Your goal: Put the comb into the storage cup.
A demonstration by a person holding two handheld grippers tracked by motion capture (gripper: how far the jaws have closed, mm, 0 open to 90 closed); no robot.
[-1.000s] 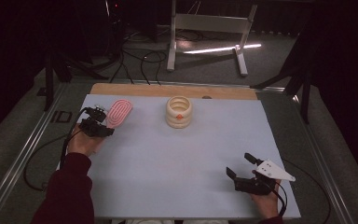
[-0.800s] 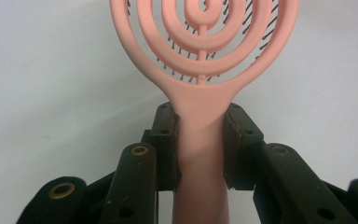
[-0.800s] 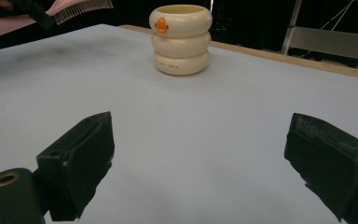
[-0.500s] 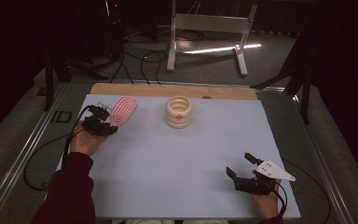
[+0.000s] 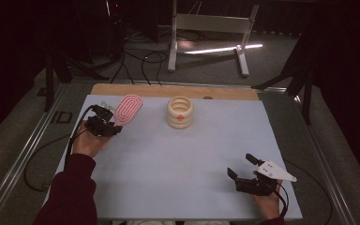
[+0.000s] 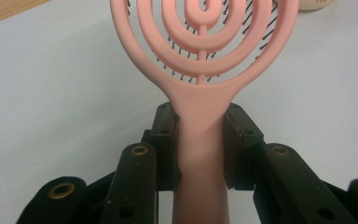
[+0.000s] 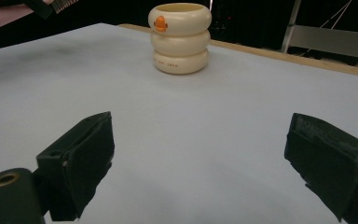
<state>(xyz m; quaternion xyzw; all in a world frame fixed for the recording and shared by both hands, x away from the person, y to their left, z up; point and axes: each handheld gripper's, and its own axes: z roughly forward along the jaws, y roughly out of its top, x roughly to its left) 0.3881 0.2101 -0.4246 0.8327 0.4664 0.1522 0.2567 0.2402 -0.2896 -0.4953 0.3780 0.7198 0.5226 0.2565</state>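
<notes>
A pink hairbrush (image 5: 127,109) with a spiral open head is held above the table's far left part. My left gripper (image 5: 107,123) is shut on its handle; in the left gripper view both black jaws press the pink handle (image 6: 199,140), and the bristled head (image 6: 200,37) rises ahead. A cream ribbed cup (image 5: 180,112) with an orange mark stands upright at the far middle, also seen ahead in the right gripper view as the cup (image 7: 180,37). My right gripper (image 5: 242,166) rests near the front right edge, open, with nothing between its jaws (image 7: 196,163).
The pale blue mat (image 5: 183,164) covers the table, with a wooden strip (image 5: 173,90) along its far edge. Cables and a white metal stand (image 5: 211,28) lie on the floor beyond the table.
My left gripper has carried the pink brush a little to the right, toward the cup. The right gripper has stayed still.
</notes>
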